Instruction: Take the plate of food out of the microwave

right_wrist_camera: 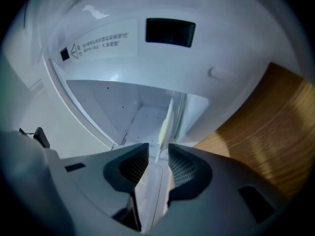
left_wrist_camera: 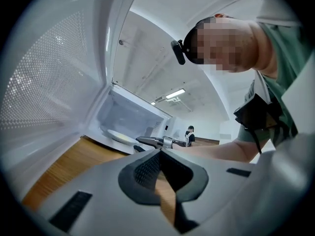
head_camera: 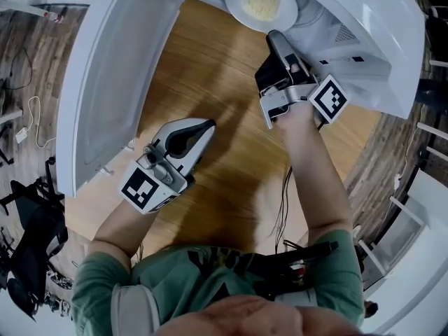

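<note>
Looking down, head view: microwave [head_camera: 364, 26] open, door [head_camera: 112, 82] swung to the left; plate of food [head_camera: 260, 2] inside the cavity; right gripper [head_camera: 276, 44] at the plate's near rim; left gripper [head_camera: 199, 131] over the wooden surface [head_camera: 210, 68], well apart from the plate.
Left gripper view: jaws pressed together, nothing between them.
Right gripper view: jaws spread, plate rim edge-on between their tips, not pinched.
</note>
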Motion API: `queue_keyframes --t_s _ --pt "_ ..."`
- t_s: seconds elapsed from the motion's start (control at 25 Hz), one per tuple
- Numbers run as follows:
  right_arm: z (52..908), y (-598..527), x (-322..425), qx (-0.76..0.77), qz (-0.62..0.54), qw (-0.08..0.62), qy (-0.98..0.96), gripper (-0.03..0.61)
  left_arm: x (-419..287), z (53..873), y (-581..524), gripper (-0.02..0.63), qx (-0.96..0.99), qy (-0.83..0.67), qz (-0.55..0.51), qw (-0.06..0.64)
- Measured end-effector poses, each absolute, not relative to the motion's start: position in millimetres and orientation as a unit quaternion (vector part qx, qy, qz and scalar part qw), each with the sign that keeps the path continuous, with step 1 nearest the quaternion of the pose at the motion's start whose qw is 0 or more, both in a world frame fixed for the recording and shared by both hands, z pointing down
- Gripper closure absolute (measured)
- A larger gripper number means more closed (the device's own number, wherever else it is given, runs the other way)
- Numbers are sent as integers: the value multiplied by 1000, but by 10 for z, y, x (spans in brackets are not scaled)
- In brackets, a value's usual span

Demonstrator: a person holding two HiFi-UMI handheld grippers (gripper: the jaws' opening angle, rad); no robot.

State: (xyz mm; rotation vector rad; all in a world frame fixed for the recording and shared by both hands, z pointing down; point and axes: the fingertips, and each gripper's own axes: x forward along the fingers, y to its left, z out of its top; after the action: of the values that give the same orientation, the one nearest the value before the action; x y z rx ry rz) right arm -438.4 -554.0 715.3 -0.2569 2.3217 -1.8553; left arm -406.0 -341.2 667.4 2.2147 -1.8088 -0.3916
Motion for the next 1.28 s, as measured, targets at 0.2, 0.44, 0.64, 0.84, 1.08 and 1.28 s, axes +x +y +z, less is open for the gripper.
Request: queue_keyframes --t_s 0.2,0.44,0.64,0.84,1.08,1.28 --pt "7125 -5613 -4520 -109 -624 102 767 474 -4009 6793 -3358 609 769 -614 -110 140" --pt "7133 -5596 -4509 -115 -630 105 761 474 -3899 6750 -3333 610 773 -613 -105 125" --pt "7132 -5629 -4540 -121 -625 106 764 474 -3932 6774 -3284 610 772 -611 -111 131" --pt "7195 -5613 -4732 -126 -635 105 755 474 -4036 6820 -3221 609 774 -611 -105 132" --pt "7143 -5478 -4648 -115 -638 95 756 560 -4026 6762 -3128 609 772 -613 -102 129" --pt "7165 -5308 -4557 -98 -644 92 753 560 -4001 6760 -3083 609 772 -614 -104 128"
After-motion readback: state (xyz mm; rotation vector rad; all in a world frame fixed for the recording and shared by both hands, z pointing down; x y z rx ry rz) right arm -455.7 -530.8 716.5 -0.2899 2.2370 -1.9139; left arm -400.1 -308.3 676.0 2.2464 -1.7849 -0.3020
